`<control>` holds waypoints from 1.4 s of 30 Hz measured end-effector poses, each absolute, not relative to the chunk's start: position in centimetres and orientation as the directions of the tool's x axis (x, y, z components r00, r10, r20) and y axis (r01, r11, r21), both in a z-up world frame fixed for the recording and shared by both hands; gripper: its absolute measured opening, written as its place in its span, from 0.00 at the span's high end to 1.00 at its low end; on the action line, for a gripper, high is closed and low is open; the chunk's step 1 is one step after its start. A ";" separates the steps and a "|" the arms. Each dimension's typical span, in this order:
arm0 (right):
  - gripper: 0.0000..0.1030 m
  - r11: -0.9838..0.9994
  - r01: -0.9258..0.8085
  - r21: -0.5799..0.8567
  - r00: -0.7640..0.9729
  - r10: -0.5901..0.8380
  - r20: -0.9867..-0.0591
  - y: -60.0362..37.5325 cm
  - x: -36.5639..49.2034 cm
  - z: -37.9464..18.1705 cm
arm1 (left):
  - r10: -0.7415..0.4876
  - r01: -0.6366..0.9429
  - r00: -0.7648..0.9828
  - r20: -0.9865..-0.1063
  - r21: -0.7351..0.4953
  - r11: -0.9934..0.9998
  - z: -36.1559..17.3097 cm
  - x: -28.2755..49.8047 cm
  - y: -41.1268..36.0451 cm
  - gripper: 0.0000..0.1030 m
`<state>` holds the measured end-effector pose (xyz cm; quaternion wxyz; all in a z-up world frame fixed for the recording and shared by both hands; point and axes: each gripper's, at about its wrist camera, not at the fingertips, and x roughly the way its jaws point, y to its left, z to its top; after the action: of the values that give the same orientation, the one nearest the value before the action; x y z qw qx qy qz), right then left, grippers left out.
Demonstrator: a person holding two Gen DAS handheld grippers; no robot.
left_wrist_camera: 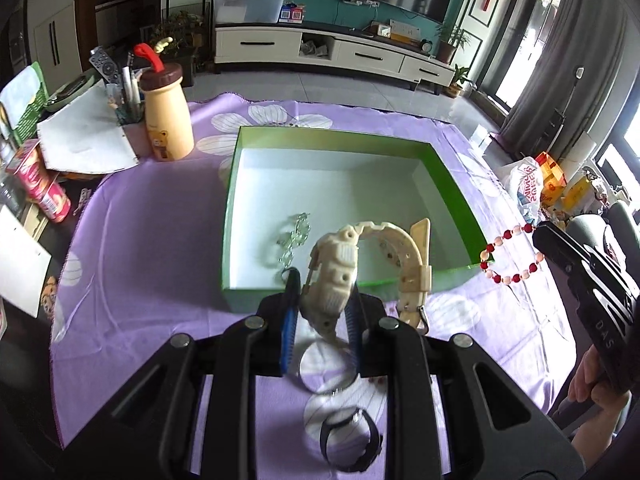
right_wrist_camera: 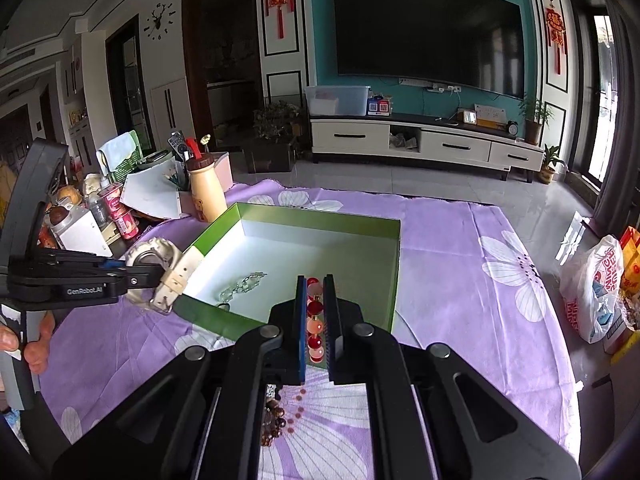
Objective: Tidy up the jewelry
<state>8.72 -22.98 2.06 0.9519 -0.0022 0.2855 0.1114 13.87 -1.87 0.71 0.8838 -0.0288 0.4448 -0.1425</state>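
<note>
- Closest in, left gripper point(left_wrist_camera: 324, 300) was clamped on a chunky cream watch point(left_wrist_camera: 334, 264), strap looping up and over the near wall of the box, buckle end hanging outside it.
- Right gripper point(right_wrist_camera: 315, 320) was pinched tight on a red-and-pale bead bracelet point(right_wrist_camera: 315, 316); in the left wrist view the bracelet point(left_wrist_camera: 510, 258) hung as a loop just off the box's near right corner.
- Below the left gripper, a black watch point(left_wrist_camera: 352, 440) and a thin ring-shaped bangle point(left_wrist_camera: 328, 368) lay on the cloth; below the right one, a brown bead string point(right_wrist_camera: 274, 420).
- Surface: purple tablecloth point(left_wrist_camera: 160, 220) with white flower print.
- Green box point(left_wrist_camera: 332, 136), white inside, sat open mid-cloth; a clear crystal-looking piece point(left_wrist_camera: 294, 236) lay inside near its front left.
- Past the box on the left: cream bottle point(left_wrist_camera: 166, 120) with brown cap, papers, cans, remote.
- Plastic bag point(right_wrist_camera: 592, 292) off the cloth's right edge.
- Far back: tiled floor, white TV cabinet point(right_wrist_camera: 424, 144), big dark TV point(right_wrist_camera: 428, 36) on a teal wall, red hanging knots, wall clock.
</note>
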 end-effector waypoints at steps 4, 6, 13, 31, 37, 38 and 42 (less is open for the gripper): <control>0.93 0.975 -0.213 0.070 0.801 0.215 -0.559 -23.2 10.5 1.3 | -0.264 0.223 0.544 -0.797 -0.166 0.961 -0.2 16.3 -3.1 0.79; 0.93 0.974 -0.214 0.078 0.793 0.220 -0.568 -23.3 11.7 1.0 | -0.257 0.220 0.534 -0.805 -0.161 0.962 -0.6 17.2 -3.6 0.79; 0.93 0.970 -0.215 0.114 0.765 0.240 -0.598 -23.4 15.6 -0.2 | -0.234 0.204 0.486 -0.842 -0.151 0.967 -2.4 21.3 -5.4 0.79; 0.93 0.977 -0.161 0.138 0.663 0.211 -0.718 -23.0 23.2 -4.7 | -0.159 0.155 0.391 -0.906 -0.105 0.982 -7.2 28.1 -8.2 0.79; 0.91 0.984 -0.138 0.114 0.651 0.177 -0.739 -23.3 23.9 -5.4 | -0.144 0.157 0.388 -0.911 -0.088 0.984 -7.5 28.3 -8.7 0.73; 0.86 0.986 -0.132 0.106 0.654 0.167 -0.737 -23.3 23.8 -5.3 | -0.149 0.159 0.391 -0.908 -0.093 0.983 -7.3 28.3 -8.8 0.72; 0.82 0.986 -0.128 0.108 0.673 0.166 -0.720 -23.7 23.1 -4.9 | -0.158 0.170 0.424 -0.892 -0.093 0.981 -6.3 27.8 -8.8 0.59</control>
<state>23.11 -23.73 -4.88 0.9144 0.0241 0.3960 0.0805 27.82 -8.76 -6.25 0.8436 0.0059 0.5280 -0.0973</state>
